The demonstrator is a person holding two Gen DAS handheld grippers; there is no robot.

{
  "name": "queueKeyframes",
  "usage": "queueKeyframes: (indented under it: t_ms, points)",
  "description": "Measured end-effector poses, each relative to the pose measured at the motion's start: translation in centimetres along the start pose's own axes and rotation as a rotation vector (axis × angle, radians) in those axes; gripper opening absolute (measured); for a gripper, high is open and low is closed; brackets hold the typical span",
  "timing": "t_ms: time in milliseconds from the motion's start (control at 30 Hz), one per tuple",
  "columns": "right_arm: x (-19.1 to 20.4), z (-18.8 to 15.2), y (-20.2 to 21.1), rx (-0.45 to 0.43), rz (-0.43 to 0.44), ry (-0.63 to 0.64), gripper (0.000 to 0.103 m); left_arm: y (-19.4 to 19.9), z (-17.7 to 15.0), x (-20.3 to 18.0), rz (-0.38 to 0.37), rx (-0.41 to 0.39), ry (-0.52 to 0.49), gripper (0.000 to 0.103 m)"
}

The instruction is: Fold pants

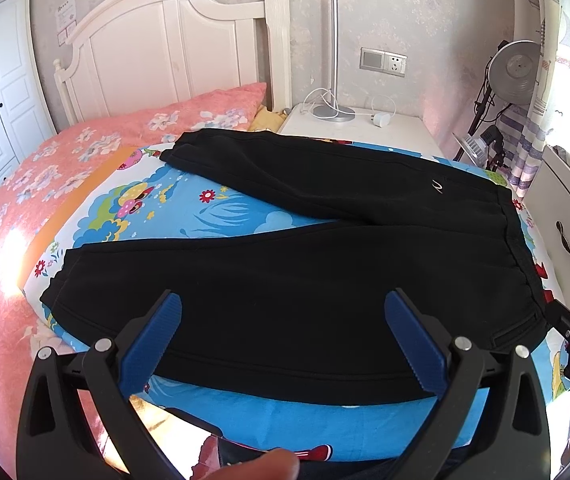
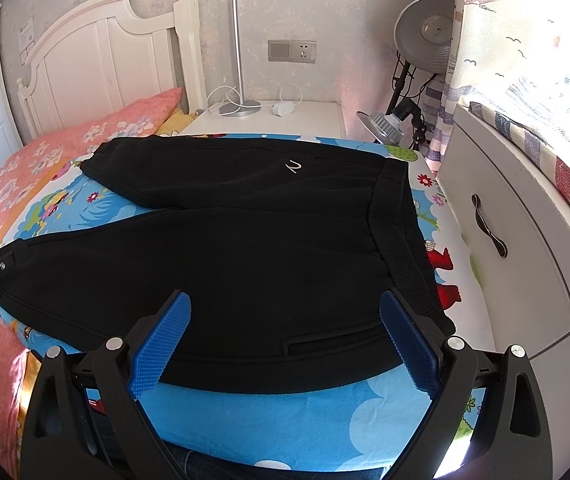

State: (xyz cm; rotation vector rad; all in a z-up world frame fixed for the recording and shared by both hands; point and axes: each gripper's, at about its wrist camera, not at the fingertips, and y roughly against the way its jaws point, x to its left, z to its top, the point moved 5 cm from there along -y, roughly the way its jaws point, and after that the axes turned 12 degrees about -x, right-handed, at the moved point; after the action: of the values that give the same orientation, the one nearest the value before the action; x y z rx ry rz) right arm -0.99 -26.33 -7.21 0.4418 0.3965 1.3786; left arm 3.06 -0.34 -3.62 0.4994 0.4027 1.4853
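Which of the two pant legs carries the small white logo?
The far leg, the one angled toward the headboard; the white logo sits on its thigh. The near leg, under both open grippers, is plain black.

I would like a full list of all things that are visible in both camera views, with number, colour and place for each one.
pants: 1, black, spread flat on the sheet, legs apart
sheet: 1, blue cartoon print, under the pants
quilt: 1, pink floral, beside the sheet
headboard: 1, white, at the wall
nightstand: 1, white, beside the headboard
lamp: 1, silver, on the nightstand
charger: 1, white, on the nightstand
wall socket: 1, grey, above the nightstand
drawer unit: 1, white, near the waistband
curtain: 1, pale print, above the drawer unit
left gripper: 1, black with blue pads, open over the near leg
right gripper: 1, same colours, open near the waistband
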Motion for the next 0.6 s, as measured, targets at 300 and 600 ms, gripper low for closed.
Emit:
queueKeyframes:
  t_ms: [300, 600]
  points:
    - [0.01, 0.07, 0.06, 0.000, 0.000, 0.003, 0.092, -0.08, -0.01, -0.03, 0.001, 0.003, 0.000, 0.101]
    - [-0.32, 0.24, 0.06, -0.001, -0.001, 0.000, 0.092, -0.09, -0.02, -0.19, -0.006, 0.007, -0.001, 0.101]
